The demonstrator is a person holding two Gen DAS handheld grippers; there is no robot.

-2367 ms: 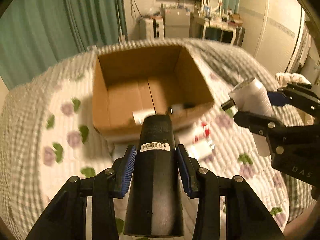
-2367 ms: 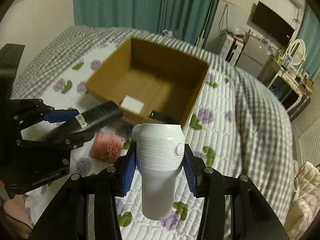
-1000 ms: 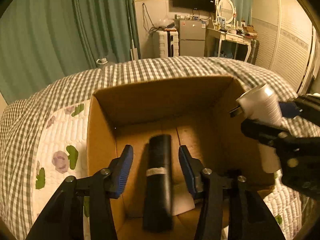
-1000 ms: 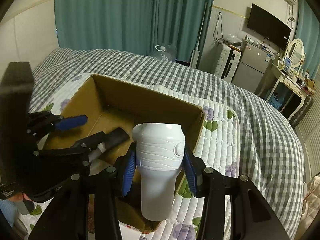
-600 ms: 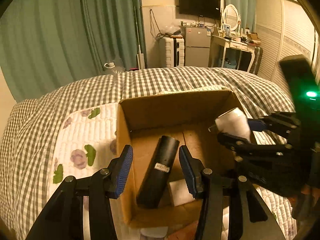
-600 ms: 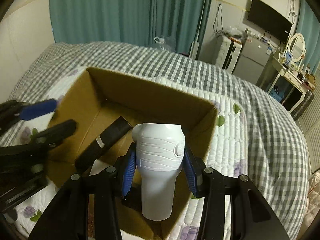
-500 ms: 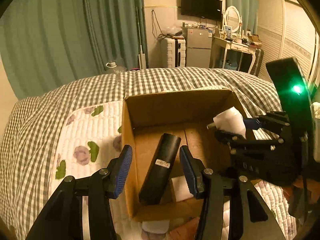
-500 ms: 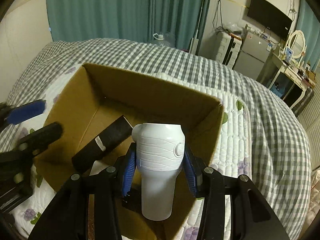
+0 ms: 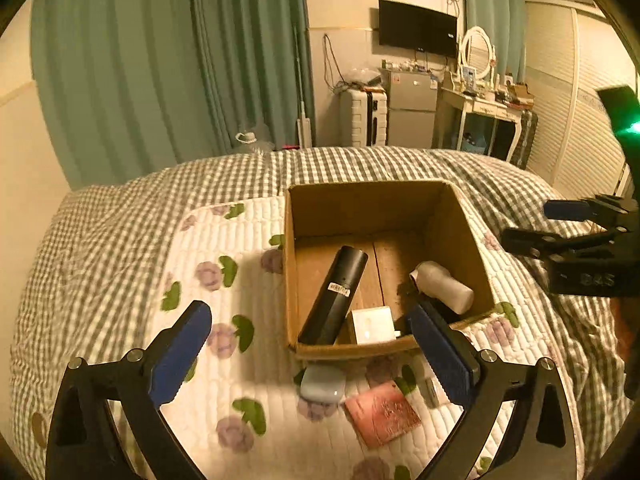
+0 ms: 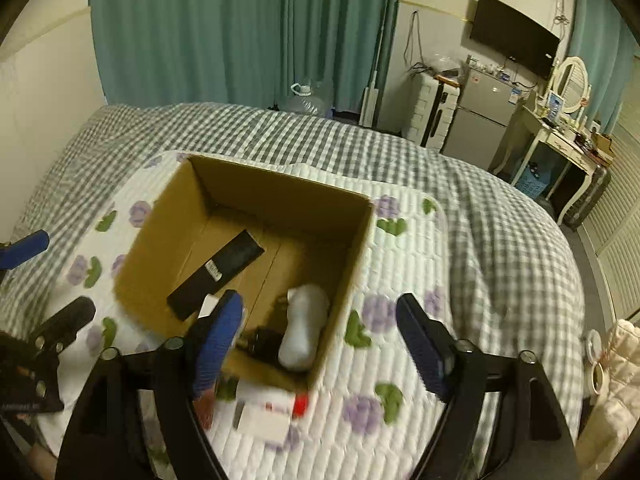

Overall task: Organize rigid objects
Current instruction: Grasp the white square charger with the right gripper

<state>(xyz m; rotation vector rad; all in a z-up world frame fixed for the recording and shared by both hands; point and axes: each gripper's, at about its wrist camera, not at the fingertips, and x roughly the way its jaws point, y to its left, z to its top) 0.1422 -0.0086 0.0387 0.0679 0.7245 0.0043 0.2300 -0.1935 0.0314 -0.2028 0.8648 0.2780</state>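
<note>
The left gripper (image 9: 310,344) hangs above the bed with its blue-padded fingers spread wide and nothing between them. The right gripper (image 10: 320,330) is likewise spread wide and empty.

On the white quilted bedspread with purple flowers (image 9: 208,312) stands an open brown cardboard box (image 9: 384,200). Inside it, in the left wrist view, a long black cylinder with a white barcode label (image 9: 334,296) lies tilted toward 1 o'clock along the box's 9 o'clock wall. A white plastic bottle-shaped device (image 9: 440,286) lies on its side in the corner at 4 o'clock. A small white square box (image 9: 372,326) sits at 6 o'clock, just beside the cylinder's lower end. Something small and dark lies next to the white device in the right wrist view (image 10: 262,342), though it is too dim to identify.

Outside the box, at 6 o'clock of it, lie a pale blue rounded case (image 9: 322,384) and a flat pink-red packet (image 9: 382,410). The right wrist view shows a blurred white carton with a red end (image 10: 270,414) there as well.
</note>
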